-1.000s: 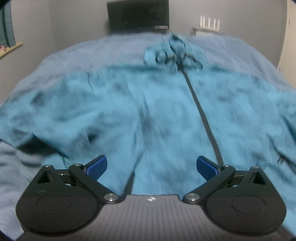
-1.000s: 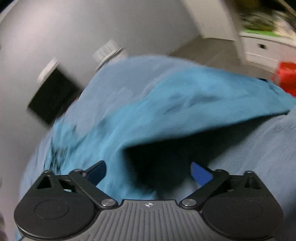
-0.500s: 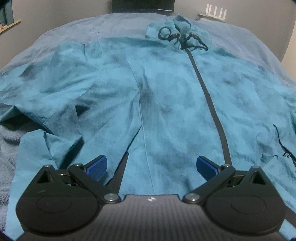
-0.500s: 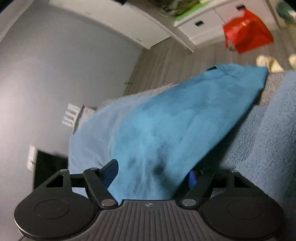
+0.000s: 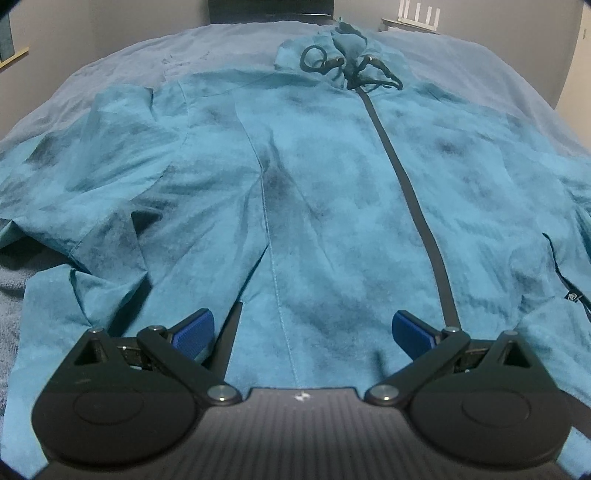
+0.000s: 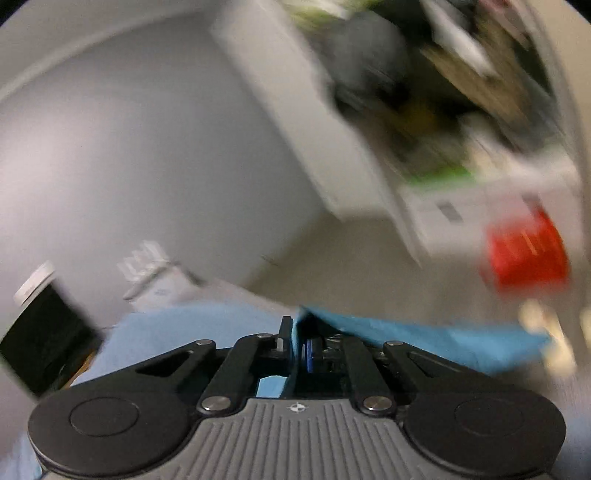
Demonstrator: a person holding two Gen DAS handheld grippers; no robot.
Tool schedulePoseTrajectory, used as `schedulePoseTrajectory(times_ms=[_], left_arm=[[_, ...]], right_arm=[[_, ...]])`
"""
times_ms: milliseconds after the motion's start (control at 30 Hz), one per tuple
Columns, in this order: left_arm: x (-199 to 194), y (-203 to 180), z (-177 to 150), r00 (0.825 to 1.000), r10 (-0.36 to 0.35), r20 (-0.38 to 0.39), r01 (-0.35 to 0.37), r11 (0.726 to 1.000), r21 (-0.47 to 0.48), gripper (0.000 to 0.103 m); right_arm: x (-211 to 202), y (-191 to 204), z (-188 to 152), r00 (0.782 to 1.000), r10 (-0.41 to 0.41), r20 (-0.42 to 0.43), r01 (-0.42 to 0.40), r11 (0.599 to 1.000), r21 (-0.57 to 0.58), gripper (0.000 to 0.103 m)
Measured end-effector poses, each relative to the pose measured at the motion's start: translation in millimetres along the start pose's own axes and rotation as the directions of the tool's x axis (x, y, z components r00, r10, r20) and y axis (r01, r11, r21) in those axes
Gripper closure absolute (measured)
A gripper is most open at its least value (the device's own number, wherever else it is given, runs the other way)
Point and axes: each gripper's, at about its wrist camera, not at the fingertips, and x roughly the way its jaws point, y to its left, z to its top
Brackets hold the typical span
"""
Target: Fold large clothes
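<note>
Jacket (image 5: 325, 192): teal, zip-front, spread front-up on the bed (image 5: 122, 59), hood end at 12 o'clock, hem at 6 o'clock under the left tongs (image 5: 303, 330). Dark zipper (image 5: 410, 192) runs from the collar down toward 5 o'clock. Black drawcords (image 5: 347, 66) lie looped at the collar. Sleeve at 9 o'clock is rumpled and folded over itself.

Left tongs: wide, blue pads (image 5: 194, 328) either side of the hem fabric, not pinching it.

Right tongs (image 6: 295, 345): closed tight, a fold of teal jacket fabric (image 6: 424, 341) pinched between the pads and trailing off toward 3 o'clock. That view is heavily motion-blurred.

Surface: bed with a grey-blue fleecy cover, lightly wrinkled.

Room: plain grey walls (image 6: 147, 147). Dark screen-like panel (image 5: 271, 7) at 12 o'clock past the head of the bed. White object with upright prongs (image 5: 419, 9) on a small white stand at 1 o'clock; can't tell what it is. From the right wrist view: pale floor (image 6: 351, 258), white cabinet with drawers (image 6: 461, 206) at 2 o'clock, cluttered shelves (image 6: 443, 92) above it, red box-like thing (image 6: 526, 251) at 3 o'clock, too blurred to identify.

Labels: small dark tab with a pale round logo (image 5: 572, 297) at the jacket's edge, 3 o'clock; not readable. Small white emblem on each tong body, no text.
</note>
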Motion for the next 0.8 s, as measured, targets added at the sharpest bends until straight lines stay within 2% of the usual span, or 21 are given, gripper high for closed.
schedulePoseTrajectory(times_ms=[67, 133, 200, 300, 433, 533, 567, 600, 633, 667, 733, 767, 800], left_arm=[[0, 1, 1, 1.000, -0.006, 0.007, 0.006, 1.000, -0.009, 0.000], [-1, 2, 1, 1.000, -0.011, 0.015, 0.011, 1.000, -0.016, 0.000], [-2, 3, 2, 1.000, -0.015, 0.023, 0.016, 1.000, -0.024, 0.000], [-5, 7, 2, 0.999, -0.022, 0.033, 0.024, 0.999, -0.039, 0.000], [-9, 13, 2, 0.998, -0.030, 0.046, 0.033, 0.997, -0.067, 0.000], [-9, 17, 0, 0.998, -0.040, 0.048, 0.044, 0.995, -0.087, 0.000], [-9, 19, 0, 0.998, -0.041, 0.046, 0.045, 0.995, -0.093, 0.000], [-9, 19, 0, 0.998, -0.041, 0.044, 0.045, 0.994, -0.097, 0.000], [-8, 20, 0, 0.998, -0.040, 0.040, 0.044, 0.994, -0.101, 0.000], [-8, 21, 0, 0.998, -0.039, 0.039, 0.043, 0.994, -0.103, 0.000], [-10, 21, 2, 0.998, -0.045, 0.044, 0.049, 0.994, -0.102, 0.000], [-13, 21, 5, 0.996, -0.060, 0.059, 0.065, 0.993, -0.099, 0.000], [-17, 21, 7, 0.994, -0.075, 0.080, 0.082, 0.992, -0.096, 0.000]], right_arm=[[-19, 54, 13, 0.989, 0.137, 0.052, -0.127, 0.979, -0.159, 0.096], [-42, 109, 13, 0.956, 0.289, 0.057, -0.259, 0.916, -0.307, 0.096], [-64, 161, 0, 0.909, 0.417, 0.020, -0.370, 0.827, -0.422, 0.096], [-93, 224, -35, 0.825, 0.559, -0.079, -0.521, 0.698, -0.491, 0.096], [-117, 283, -113, 0.712, 0.644, -0.282, -0.681, 0.533, -0.502, 0.096], [-133, 308, -188, 0.618, 0.637, -0.461, -0.776, 0.401, -0.486, 0.096], [-139, 312, -211, 0.593, 0.620, -0.513, -0.797, 0.367, -0.479, 0.096], [-143, 314, -233, 0.575, 0.595, -0.561, -0.814, 0.348, -0.464, 0.092], [-139, 312, -253, 0.547, 0.553, -0.629, -0.837, 0.342, -0.427, 0.083], [-138, 308, -266, 0.523, 0.517, -0.678, -0.851, 0.354, -0.387, 0.069], [-126, 289, -276, 0.483, 0.482, -0.731, -0.859, 0.422, -0.289, 0.052], [-123, 276, -275, 0.474, 0.480, -0.738, -0.852, 0.462, -0.247, 0.045], [-113, 262, -268, 0.477, 0.482, -0.735, -0.837, 0.505, -0.212, 0.042]])
